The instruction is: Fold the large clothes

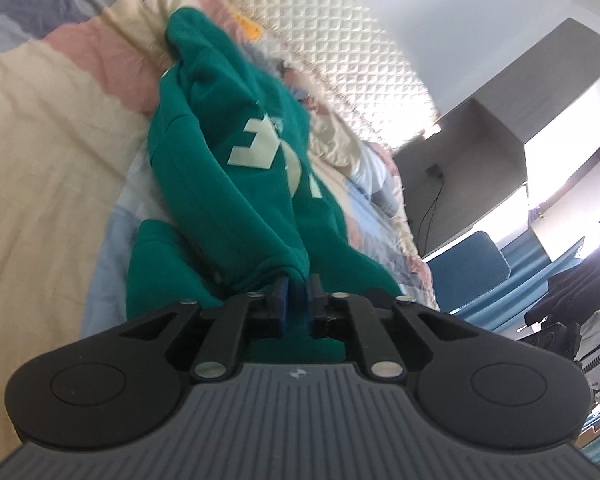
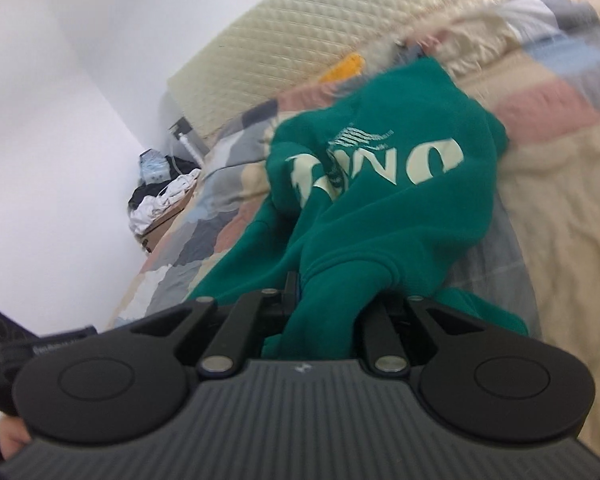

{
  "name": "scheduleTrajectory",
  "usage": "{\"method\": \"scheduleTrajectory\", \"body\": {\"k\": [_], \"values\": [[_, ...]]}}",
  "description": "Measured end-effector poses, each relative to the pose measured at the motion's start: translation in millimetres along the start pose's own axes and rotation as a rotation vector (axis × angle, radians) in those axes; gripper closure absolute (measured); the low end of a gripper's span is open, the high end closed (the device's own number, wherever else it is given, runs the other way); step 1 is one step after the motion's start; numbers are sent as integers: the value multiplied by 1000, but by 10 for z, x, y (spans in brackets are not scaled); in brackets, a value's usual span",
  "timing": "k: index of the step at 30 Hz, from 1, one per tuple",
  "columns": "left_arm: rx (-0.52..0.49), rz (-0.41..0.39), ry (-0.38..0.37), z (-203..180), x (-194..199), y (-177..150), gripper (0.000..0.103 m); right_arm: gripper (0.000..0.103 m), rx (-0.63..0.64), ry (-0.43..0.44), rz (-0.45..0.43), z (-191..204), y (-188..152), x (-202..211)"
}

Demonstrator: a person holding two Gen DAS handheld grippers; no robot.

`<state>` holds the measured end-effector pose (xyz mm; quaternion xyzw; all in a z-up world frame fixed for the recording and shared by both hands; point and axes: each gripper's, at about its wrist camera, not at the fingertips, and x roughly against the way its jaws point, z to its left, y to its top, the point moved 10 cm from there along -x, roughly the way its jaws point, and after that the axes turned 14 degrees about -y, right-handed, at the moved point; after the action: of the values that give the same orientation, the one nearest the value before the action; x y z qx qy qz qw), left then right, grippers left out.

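Presently, a green sweatshirt with pale lettering lies bunched on a bed covered by a patchwork quilt, with a quilted cream headboard at the far end.

Left gripper: tilted somewhat downward toward the bed. Its fingers stand only slightly apart, with a fold of the sweatshirt running between the blue pads; whether the pads press on the cloth cannot be told.

Right gripper: also angled downward, at the near edge of the sweatshirt. Green cloth is gathered between and over its fingers, which are clamped on it; the right-side finger is hidden under the fabric.

A hand shows at the lower left of the right wrist view, behind the gripper body. A box of loose clothes sits by the white wall, left of the bed.
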<state>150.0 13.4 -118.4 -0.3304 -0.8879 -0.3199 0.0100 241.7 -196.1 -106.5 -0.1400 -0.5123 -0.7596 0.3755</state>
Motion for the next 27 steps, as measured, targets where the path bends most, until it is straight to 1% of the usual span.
{"method": "scheduleTrajectory", "body": {"k": [1, 2, 3, 4, 6, 10, 11, 13, 14, 16, 19, 21, 22, 23, 25, 26, 27], "values": [[17, -1, -1, 27, -6, 15, 67, 80, -25, -2, 13, -31, -18, -9], [34, -8, -2, 59, 9, 33, 56, 72, -51, -8, 25, -67, -20, -32], [48, -21, 1, 81, 39, 56, 42, 58, -78, -14, 35, -107, -32, -38], [52, -38, -4, 87, 65, 93, 42, 48, -110, -13, 44, -149, -52, -39], [67, -55, -8, 130, 79, 179, 41, 40, -178, 8, 56, -212, -47, -38], [92, -54, 45, 295, -48, 387, 34, 39, -326, 39, 57, -374, -5, -46], [90, -45, 63, 370, -116, 440, 34, 39, -371, 48, 56, -421, 9, -52], [75, 4, 77, 480, -298, 519, 33, 38, -430, 60, 57, -477, 28, -80], [69, 27, 75, 511, -393, 552, 33, 36, -448, 61, 60, -499, 41, -101], [58, 49, 91, 584, -566, 620, 32, 29, -475, 56, 72, -552, 47, -159], [30, 62, 138, 692, -797, 635, 33, 27, -506, 40, 92, -664, 29, -275], [-10, 56, 176, 754, -903, 620, 34, 27, -517, 16, 109, -739, 10, -377], [-18, 49, 203, 805, -932, 605, 36, 27, -523, 5, 115, -770, 12, -431], [-13, 46, 212, 851, -951, 581, 42, 27, -526, -11, 121, -801, 14, -484], [1, 41, 228, 951, -948, 550, 74, 24, -524, -55, 121, -872, 26, -583], [7, 31, 237, 986, -923, 554, 81, 24, -523, -74, 123, -904, 26, -628], [11, 14, 236, 1002, -887, 575, 91, 24, -527, -82, 126, -923, 30, -675]]}}
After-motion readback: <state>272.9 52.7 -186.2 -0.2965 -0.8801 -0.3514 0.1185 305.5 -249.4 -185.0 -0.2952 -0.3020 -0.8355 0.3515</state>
